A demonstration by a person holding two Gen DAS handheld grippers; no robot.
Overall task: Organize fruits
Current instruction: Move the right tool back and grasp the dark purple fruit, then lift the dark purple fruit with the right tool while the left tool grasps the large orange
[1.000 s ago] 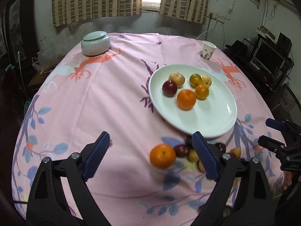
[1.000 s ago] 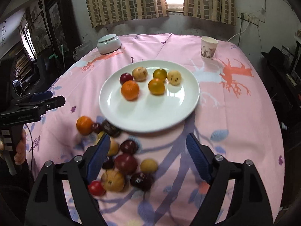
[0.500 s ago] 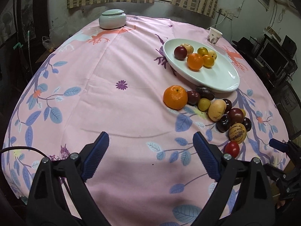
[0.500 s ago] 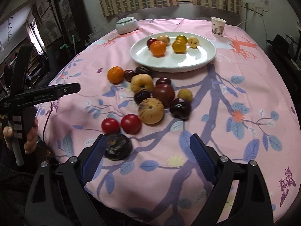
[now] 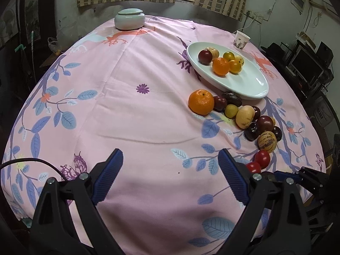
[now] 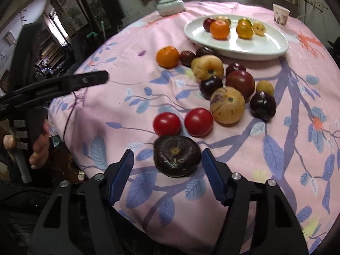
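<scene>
At the far left of the right wrist view, a person's hand (image 6: 39, 142) grips the handle of the left gripper (image 5: 170, 174), whose ribbed blue pads stand spread wide over bare pink tablecloth (image 5: 131, 110) with nothing between them; it is probably parked there to stay clear of the other hand's work. The cloth is soft printed fabric with blue leaves and purple branches, lying in shallow creases. Next along, a glossy mandarin (image 6: 168, 56) with pebbled skin heads a loose cluster of fruit still waiting on the cloth: dark plums, a lumpy pale yellow fruit (image 6: 208, 67), a striped tan melon-like one (image 6: 227, 105), and two smooth red tomatoes (image 6: 183, 122) side by side. Just in front of the tomatoes sits a flattened, wrinkled, near-black fruit (image 6: 177, 158) with a dull, scuffed skin and a small yellowish scar on top. The right gripper (image 6: 169, 170) straddles it, pointing steeply down; its jaws have just been closing, with the dark fruit between them, but a gap shows on the left side and I cannot tell whether the right pad already touches, so I judge it not yet pinched. Further right and back, the smooth white oval plate (image 6: 244, 46) holds a few fruits gathered at its far end, likely the sorted ones, with a paper cup (image 6: 281, 13) beyond.
</scene>
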